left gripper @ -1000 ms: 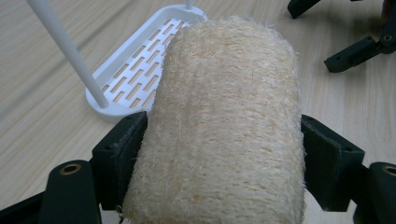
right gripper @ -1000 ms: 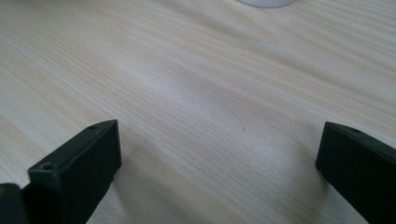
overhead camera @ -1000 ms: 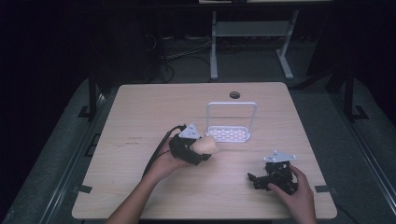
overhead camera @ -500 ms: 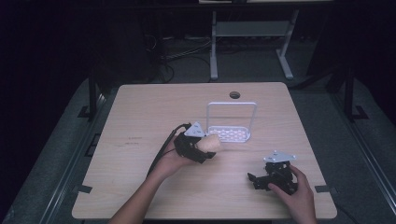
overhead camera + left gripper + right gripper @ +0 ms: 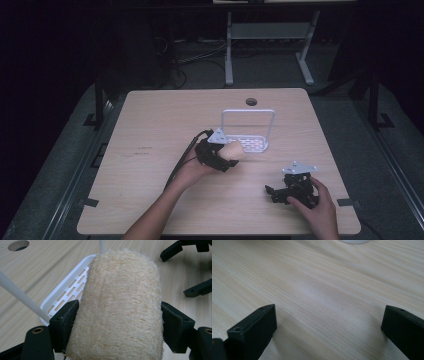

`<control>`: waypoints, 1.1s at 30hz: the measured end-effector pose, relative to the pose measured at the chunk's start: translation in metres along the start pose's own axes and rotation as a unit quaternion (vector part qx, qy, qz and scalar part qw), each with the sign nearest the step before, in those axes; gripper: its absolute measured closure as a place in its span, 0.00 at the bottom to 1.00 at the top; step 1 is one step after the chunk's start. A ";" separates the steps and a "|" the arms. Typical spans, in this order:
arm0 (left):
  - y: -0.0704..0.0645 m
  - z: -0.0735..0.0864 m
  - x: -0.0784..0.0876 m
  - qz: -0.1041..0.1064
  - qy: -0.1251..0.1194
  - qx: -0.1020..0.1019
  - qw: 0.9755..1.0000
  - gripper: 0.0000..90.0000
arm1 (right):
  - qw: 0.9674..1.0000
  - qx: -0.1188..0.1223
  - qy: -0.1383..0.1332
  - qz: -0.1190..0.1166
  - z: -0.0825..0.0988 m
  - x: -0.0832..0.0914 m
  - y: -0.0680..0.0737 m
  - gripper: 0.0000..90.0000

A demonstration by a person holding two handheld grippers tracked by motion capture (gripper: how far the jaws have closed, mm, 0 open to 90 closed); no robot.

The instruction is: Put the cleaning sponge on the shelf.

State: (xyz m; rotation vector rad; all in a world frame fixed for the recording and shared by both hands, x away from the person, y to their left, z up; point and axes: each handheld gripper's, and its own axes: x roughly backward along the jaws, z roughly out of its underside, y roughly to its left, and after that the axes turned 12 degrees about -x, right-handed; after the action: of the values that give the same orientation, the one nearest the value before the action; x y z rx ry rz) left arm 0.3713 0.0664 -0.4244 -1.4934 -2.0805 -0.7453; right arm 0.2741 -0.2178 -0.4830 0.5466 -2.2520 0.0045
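Nearest the person, the right gripper (image 5: 278, 194) rests on the wooden table (image 5: 150, 130), jaws wide apart and empty. Further in, the left gripper (image 5: 231, 159) clamps a tan loofah sponge (image 5: 120, 305) just beside a white slotted rack (image 5: 250, 144).

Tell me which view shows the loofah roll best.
Left gripper view: the loofah roll sits close up, fibres sharp, clamped between the left gripper pads. High view shows it as a small tan blob beside the white rack.
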 end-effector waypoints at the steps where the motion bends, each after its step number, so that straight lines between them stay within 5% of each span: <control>1: 0.001 -0.001 -0.001 0.000 0.001 -0.001 1.000 0.26 | 1.000 -0.001 0.001 0.000 0.000 0.000 0.000 0.00; 33: 0.015 -0.022 -0.044 -0.017 -0.005 0.009 1.000 0.26 | 1.000 0.000 0.000 0.000 0.000 0.000 0.000 0.00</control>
State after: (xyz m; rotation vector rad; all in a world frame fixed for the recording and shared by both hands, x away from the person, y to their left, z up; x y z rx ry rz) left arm 0.4004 0.0245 -0.4343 -1.4594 -2.1195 -0.7299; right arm 0.2741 -0.2178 -0.4831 0.5471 -2.2516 0.0036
